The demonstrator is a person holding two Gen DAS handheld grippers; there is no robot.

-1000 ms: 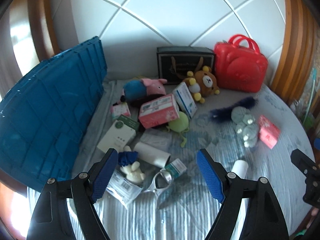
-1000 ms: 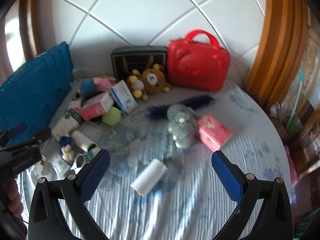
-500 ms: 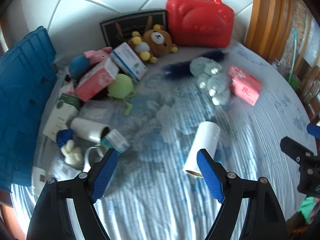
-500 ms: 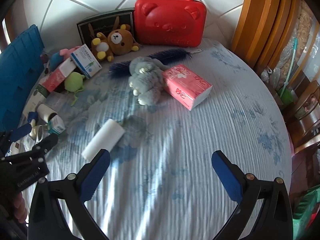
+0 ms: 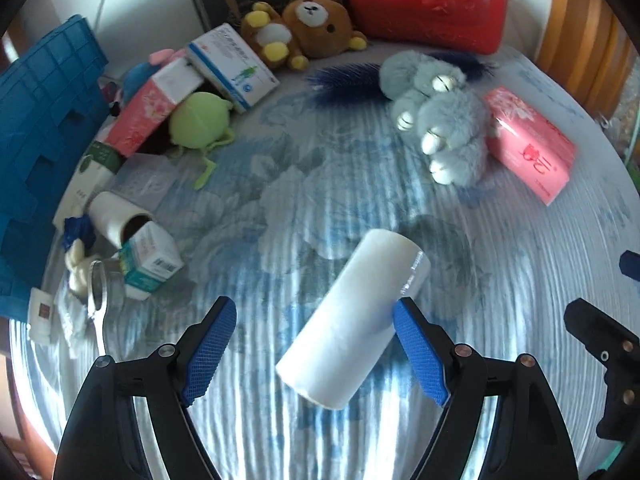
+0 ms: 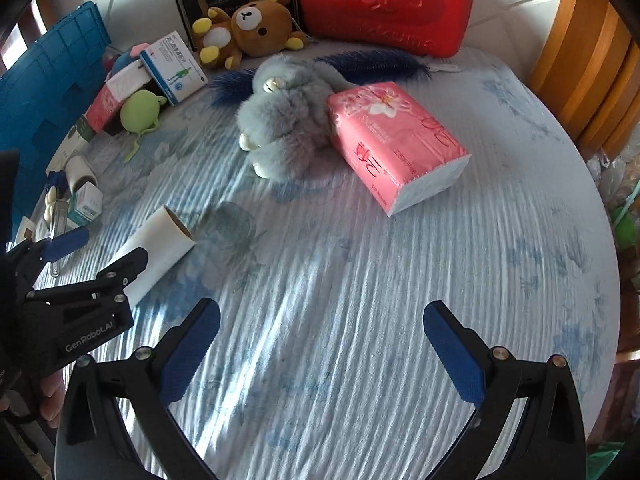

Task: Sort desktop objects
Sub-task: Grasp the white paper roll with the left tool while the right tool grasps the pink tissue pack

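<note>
A white paper roll (image 5: 356, 316) lies on the blue-patterned tablecloth (image 5: 500, 264). My left gripper (image 5: 316, 344) is open around it; the right finger looks close to or touching the roll, the left finger is apart. In the right wrist view the roll (image 6: 160, 248) lies at the left with the left gripper (image 6: 94, 258) over it. My right gripper (image 6: 320, 344) is open and empty above bare cloth. A pink tissue pack (image 6: 396, 144) and a grey plush toy (image 6: 284, 124) lie ahead of it.
A blue crate (image 5: 36, 128) stands at the left. A red bear case (image 5: 424, 0), a brown bear plush (image 5: 316, 28), boxes (image 5: 232, 64), a green toy (image 5: 198, 120), another roll (image 5: 114, 220) and small items crowd the back and left. The table edge curves at right.
Both grippers have moved forward and down over the table. The left gripper swung right from the clutter and now straddles the white roll. The right gripper came closer to the pink pack.
</note>
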